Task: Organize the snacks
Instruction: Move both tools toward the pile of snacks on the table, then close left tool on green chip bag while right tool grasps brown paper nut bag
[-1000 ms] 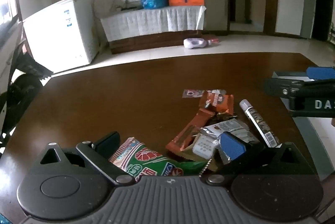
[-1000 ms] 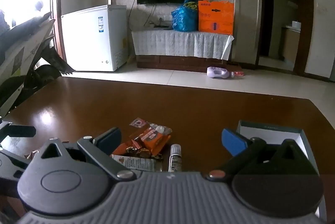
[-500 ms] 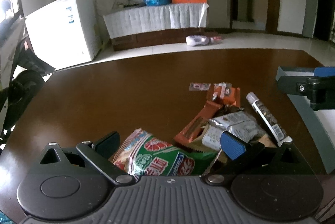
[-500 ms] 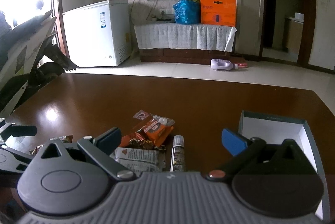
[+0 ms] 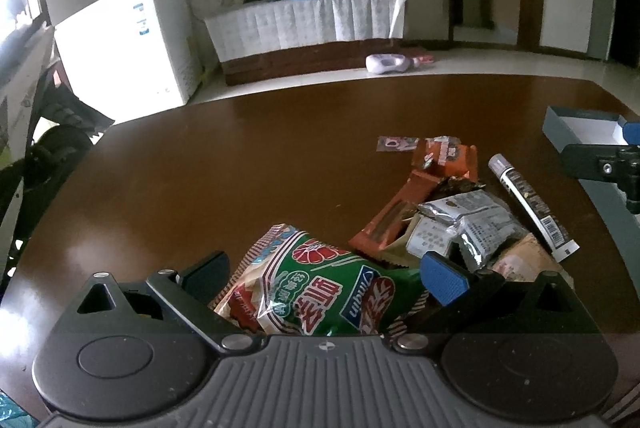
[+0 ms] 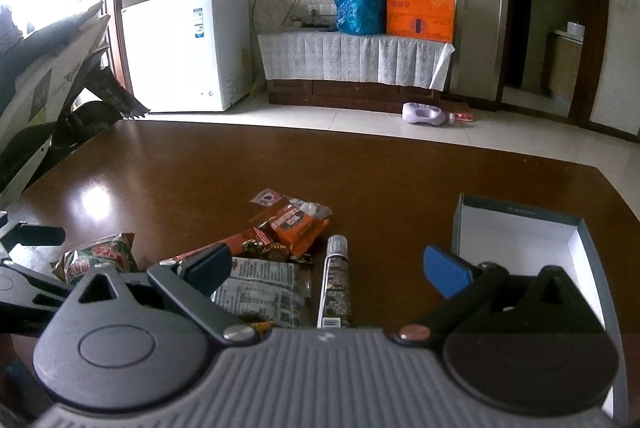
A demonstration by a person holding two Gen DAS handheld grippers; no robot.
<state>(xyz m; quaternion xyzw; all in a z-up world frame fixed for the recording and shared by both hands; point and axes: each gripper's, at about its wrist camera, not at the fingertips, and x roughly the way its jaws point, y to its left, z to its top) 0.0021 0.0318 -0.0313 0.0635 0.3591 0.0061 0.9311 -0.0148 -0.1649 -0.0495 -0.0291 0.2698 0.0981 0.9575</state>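
A: Left wrist view. left gripper [image 5: 324, 278] is spread wide, green snack bag [image 5: 320, 282] lying right between the fingers. Not pinched; both pads sit clear of its edges as far as I can tell.

B: Change vs a second ago?

A: The bag shows far more of itself now, and the table [image 5: 224, 163] takes up more of the view. Camera has tipped or backed off while staying lined up on the bag. Reads as lining up for the grab, not yet a grasp.

B: Rest of the pile?

A: Orange wrappers [image 5: 444, 157], a silver packet [image 5: 468, 224] and a long stick pack [image 5: 528, 201] just beyond the bag, overlapping each other. Box [image 5: 580, 125] at far right, open top, white inside.

B: Right wrist view?

A: right gripper [image 6: 328, 264] also spread, nothing held. It hovers over the near table edge, stick pack [image 6: 337, 278] roughly between the fingers but lower down. Box [image 6: 520, 228] sits just beside its right finger, nearer in frame than a second ago, and looks empty where visible.

B: Task status?

A: Early, I'd judge. All snacks on the table, none in the box. Green bag looks like first pick. Risk: crinkly film, may slip or drag neighbours.
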